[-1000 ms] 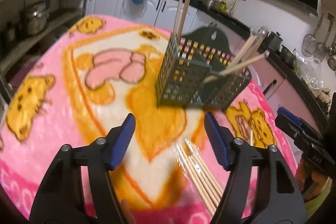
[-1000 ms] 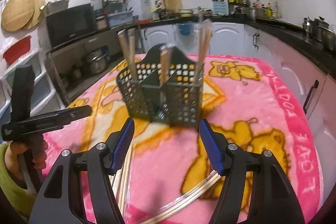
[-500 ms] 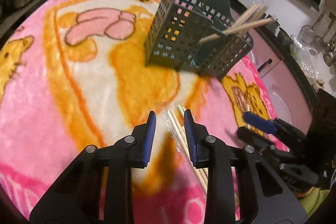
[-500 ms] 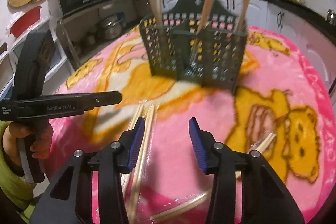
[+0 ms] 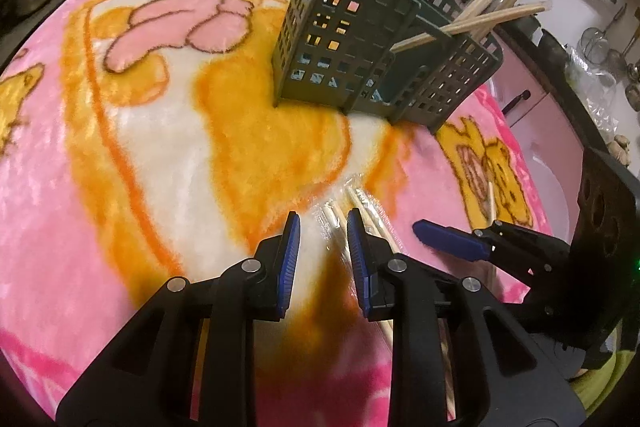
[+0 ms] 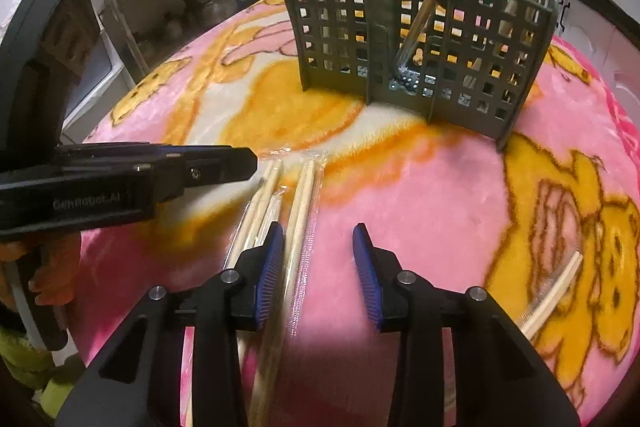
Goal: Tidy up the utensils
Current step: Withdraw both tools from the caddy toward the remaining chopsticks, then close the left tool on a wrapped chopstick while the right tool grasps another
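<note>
Both grippers, left and right, gape empty; only the right view shows another, possibly wrapped, chopstick pair.

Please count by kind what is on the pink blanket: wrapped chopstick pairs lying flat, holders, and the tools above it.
Plastic-wrapped wooden chopstick pairs lying flat: 3
Dark green perforated plastic holder: 1
Black, blue-padded left tool and right tool: 2
Total: 6

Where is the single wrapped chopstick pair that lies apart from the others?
In the right wrist view, the lone wrapped chopstick pair lies on the pink blanket at the far right, over a yellow bear print, to the right of the right tool.
</note>
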